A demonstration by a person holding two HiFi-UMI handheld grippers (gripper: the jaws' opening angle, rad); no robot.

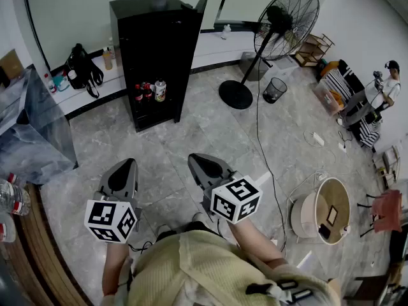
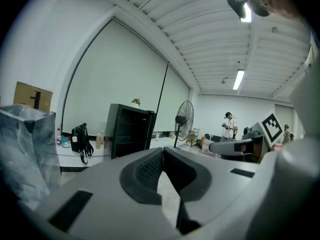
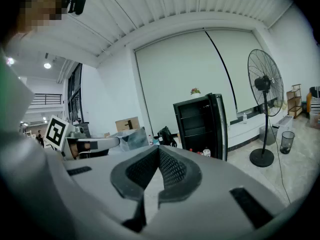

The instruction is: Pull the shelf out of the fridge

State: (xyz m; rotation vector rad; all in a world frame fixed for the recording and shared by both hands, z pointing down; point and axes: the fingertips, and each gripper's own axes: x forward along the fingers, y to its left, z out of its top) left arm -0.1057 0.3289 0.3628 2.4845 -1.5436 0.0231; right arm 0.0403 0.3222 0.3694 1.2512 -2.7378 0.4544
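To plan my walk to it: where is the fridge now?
In the head view the fridge stands top centre by the wall, between a black bag at its left and a fan at its right.

Nothing legible meets you here: the bottles [image 1: 148, 92] standing low inside the black fridge [image 1: 153, 46] carry labels, but their print is too small for you to read.

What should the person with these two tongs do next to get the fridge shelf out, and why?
Probably step toward the black fridge: its door stands open, but a stretch of floor separates it from the left tongs and right tongs, both shut and empty.
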